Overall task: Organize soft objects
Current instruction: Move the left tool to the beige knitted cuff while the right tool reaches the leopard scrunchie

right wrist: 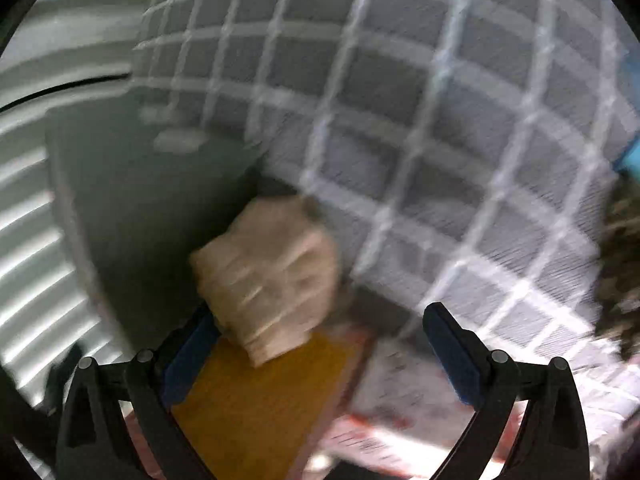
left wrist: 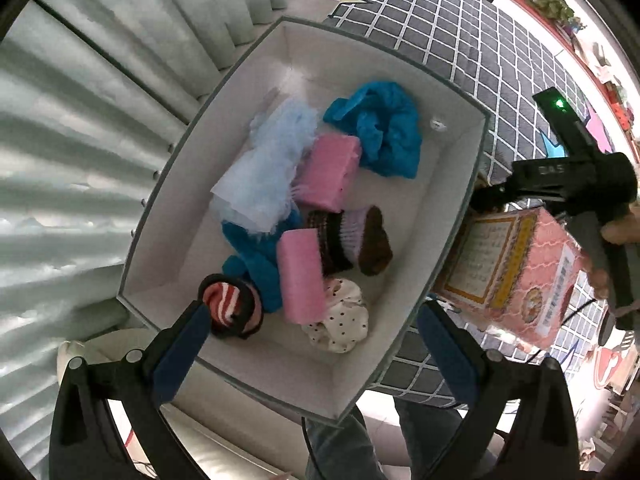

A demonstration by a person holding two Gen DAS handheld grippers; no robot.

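Note:
In the left wrist view a white storage box (left wrist: pixel 452 200) holds soft things: a pale blue fluffy cloth (left wrist: pixel 266 164), blue cloths (left wrist: pixel 384 128), two pink sponges (left wrist: pixel 330 172), a brown and lilac sock (left wrist: pixel 360 240), a striped sock roll (left wrist: pixel 230 308) and a dotted cloth (left wrist: pixel 340 320). My left gripper (left wrist: pixel 316 344) is open above the box's near end. The right gripper's body (left wrist: pixel 576 180) is at the right, over a pink carton (left wrist: pixel 512 272). The right wrist view is blurred: my right gripper (right wrist: pixel 320 348) is open, a beige folded cloth (right wrist: pixel 268 276) by its left finger (right wrist: pixel 188 356), touching or apart I cannot tell.
The box rests on a grey checked bed cover (left wrist: pixel 472 40). Pale pleated curtains (left wrist: pixel 72 140) hang at the left. The pink carton's orange and printed sides (right wrist: pixel 256 412) lie under the right gripper. A person's legs (left wrist: pixel 344 448) show below.

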